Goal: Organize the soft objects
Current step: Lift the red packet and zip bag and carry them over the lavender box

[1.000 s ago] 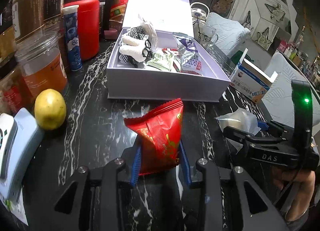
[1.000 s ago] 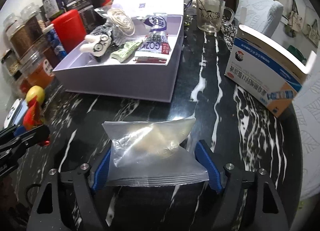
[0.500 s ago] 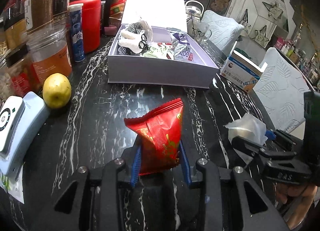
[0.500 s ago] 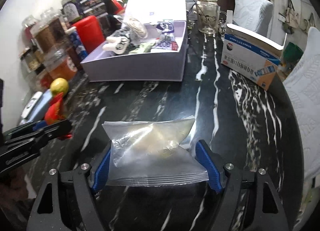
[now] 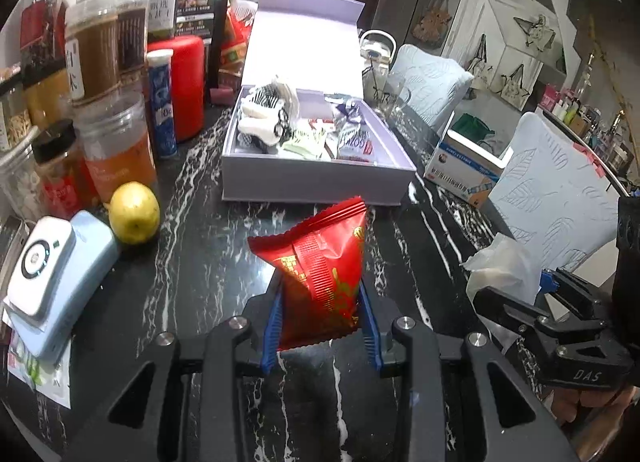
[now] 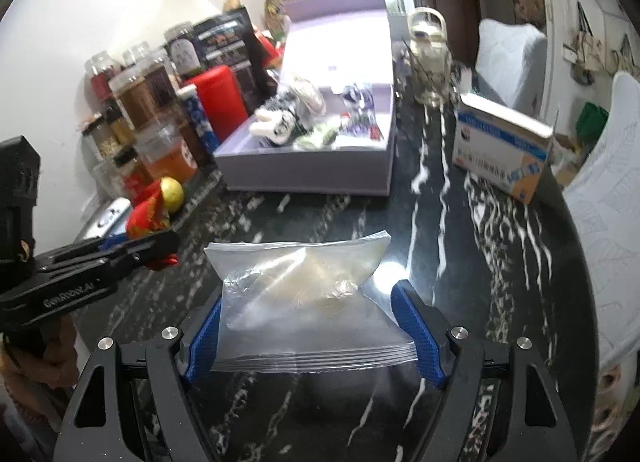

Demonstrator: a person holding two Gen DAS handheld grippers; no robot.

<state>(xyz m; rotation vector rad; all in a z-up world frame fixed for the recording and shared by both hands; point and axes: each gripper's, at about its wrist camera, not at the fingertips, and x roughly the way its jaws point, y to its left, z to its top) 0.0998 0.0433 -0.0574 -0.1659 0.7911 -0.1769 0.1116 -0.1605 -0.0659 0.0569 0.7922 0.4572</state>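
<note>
Both grippers now sit higher and farther back from the lavender box [image 5: 316, 181] than a second ago. Nearest, the left gripper [image 5: 320, 326] has its blue fingers [image 5: 272, 336] clamped on the red snack packet [image 5: 320, 270]; the right gripper [image 6: 316, 334] pinches a clear zip bag [image 6: 304, 302] between its fingers. Beyond, across the black marble tabletop [image 6: 340, 217], the open box holds a plush toy [image 5: 264, 121] and sachets.
</note>
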